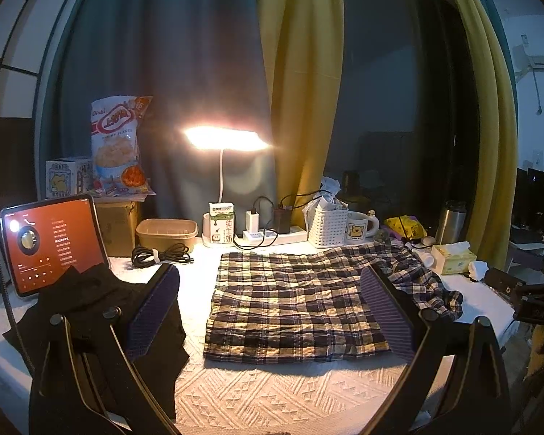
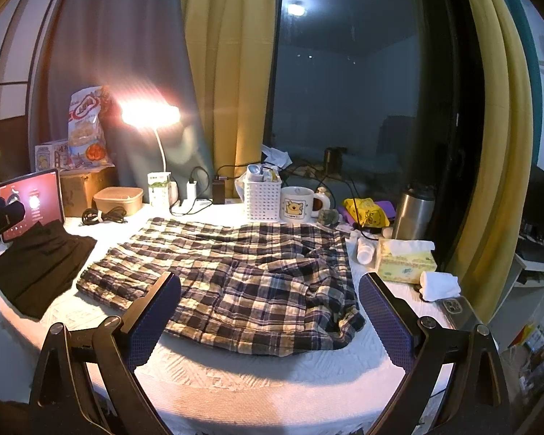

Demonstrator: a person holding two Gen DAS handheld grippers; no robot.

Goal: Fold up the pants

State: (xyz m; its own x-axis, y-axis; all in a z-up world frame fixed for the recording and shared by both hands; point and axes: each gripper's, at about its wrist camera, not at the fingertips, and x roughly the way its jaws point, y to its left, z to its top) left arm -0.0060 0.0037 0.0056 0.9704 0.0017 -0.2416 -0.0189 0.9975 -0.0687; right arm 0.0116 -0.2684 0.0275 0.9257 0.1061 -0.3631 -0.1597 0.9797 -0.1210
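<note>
The plaid pants [image 1: 301, 304] lie spread on the white textured tablecloth [image 1: 272, 395] in the middle of both views, their long axis running left to right across the frame, the flat squared end toward the left and the rumpled, bunched end toward the right. The left gripper [image 1: 270, 311] hangs above the near edge with its jaws wide apart and nothing between them; in its view the flat left portion sits straight ahead between the fingers. The right gripper [image 2: 270, 311] is likewise spread wide and empty, and the crumpled right end of the pants [image 2: 232, 275] lies just ahead of its fingers, so each gripper appears nearest its own end; the fold would likely bring one end over the other along that left-right axis. A second, black garment [image 1: 98, 311] lies at the lower left, apart from the plaid pair. Readable writing: the snack bag [image 1: 118, 145] at the upper left shows "Oishi" and "SHRIMP FLAKES" with Chinese characters; the milk carton [image 1: 222, 223] under the lamp [image 1: 225, 138] carries "纯牛奶". The tablet [image 1: 50, 243] screen text is too small to read.
</note>
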